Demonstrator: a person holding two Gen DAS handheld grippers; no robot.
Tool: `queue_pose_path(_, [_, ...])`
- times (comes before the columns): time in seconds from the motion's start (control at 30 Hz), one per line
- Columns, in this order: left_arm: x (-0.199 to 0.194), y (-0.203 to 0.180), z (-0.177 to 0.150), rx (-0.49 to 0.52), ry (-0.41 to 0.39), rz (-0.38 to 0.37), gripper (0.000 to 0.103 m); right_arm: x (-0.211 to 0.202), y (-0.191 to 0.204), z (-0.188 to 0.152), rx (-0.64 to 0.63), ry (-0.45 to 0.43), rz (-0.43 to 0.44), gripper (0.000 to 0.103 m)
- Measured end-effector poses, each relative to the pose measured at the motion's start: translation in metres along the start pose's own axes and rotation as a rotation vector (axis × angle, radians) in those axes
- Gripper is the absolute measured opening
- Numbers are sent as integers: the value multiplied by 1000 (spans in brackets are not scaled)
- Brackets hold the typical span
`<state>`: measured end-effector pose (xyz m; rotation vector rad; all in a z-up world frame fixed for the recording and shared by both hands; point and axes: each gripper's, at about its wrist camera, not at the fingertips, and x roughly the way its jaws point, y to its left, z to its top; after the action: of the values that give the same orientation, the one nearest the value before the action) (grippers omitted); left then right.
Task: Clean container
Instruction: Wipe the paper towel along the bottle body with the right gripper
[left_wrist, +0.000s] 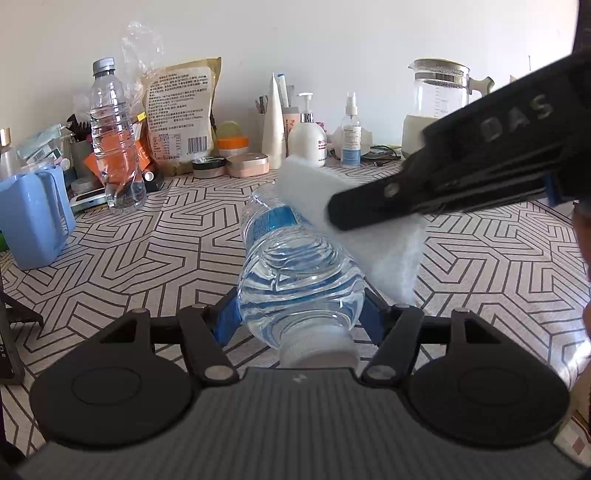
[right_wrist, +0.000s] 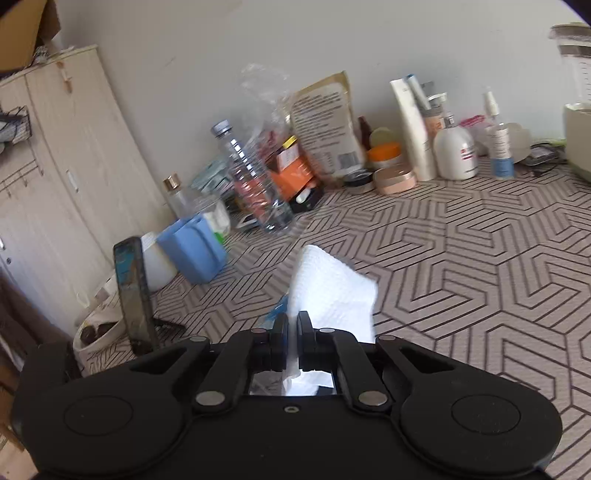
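A clear water bottle with a blue label and white cap lies along my left gripper, which is shut on it near the neck, cap toward the camera. My right gripper comes in from the right and is shut on a white cloth that rests against the bottle's upper right side. In the right wrist view the right gripper pinches the white cloth, which hides most of the bottle; only a bit of blue label shows.
A patterned tabletop. Along the back wall: an empty clear bottle, a blue jug, a food bag, a lotion pump bottle, a spray bottle, a glass kettle. A phone on a stand is at left.
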<state>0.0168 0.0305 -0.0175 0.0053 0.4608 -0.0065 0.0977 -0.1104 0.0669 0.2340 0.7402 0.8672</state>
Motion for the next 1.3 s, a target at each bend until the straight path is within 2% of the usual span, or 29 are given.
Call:
queue_pose_path(0.17, [0,7,0,-44,4,-24,65,10,-12,-2,80,-8,27,8])
queue_pose_path(0.3, [1,6,0,-39,7,-21,65,12,-16,-11,100,-43,-34,8])
queue_pose_path(0.43, [1,3,0,-14,5,-13,65,17,-29,-20,159,-27,-66,8])
queue_pose_path(0.7, [-3,0,-1,-23,5,-33,65,4,-36,-23,212,-47,13,8])
queue_pose_path(0.87, [-6,-5,-2,-23,10,-49,65,-5,-26,-24,183,-64,57,9])
queue_pose_path(1.07, [-9,-11,-4,-3,4,-73,65,-15,-17,-23,130,-63,58,9])
queue_pose_path(1.13, [-10,-14,-4,3,5,-81,65,-18,-19,-22,142,-59,98,9])
queue_pose_path(1.23, [-10,-14,-5,5,5,-106,65,-17,-20,-24,159,-18,203,8])
queue_pose_path(1.3, [-10,-14,-5,4,1,-118,65,-14,-17,-27,160,-10,214,8])
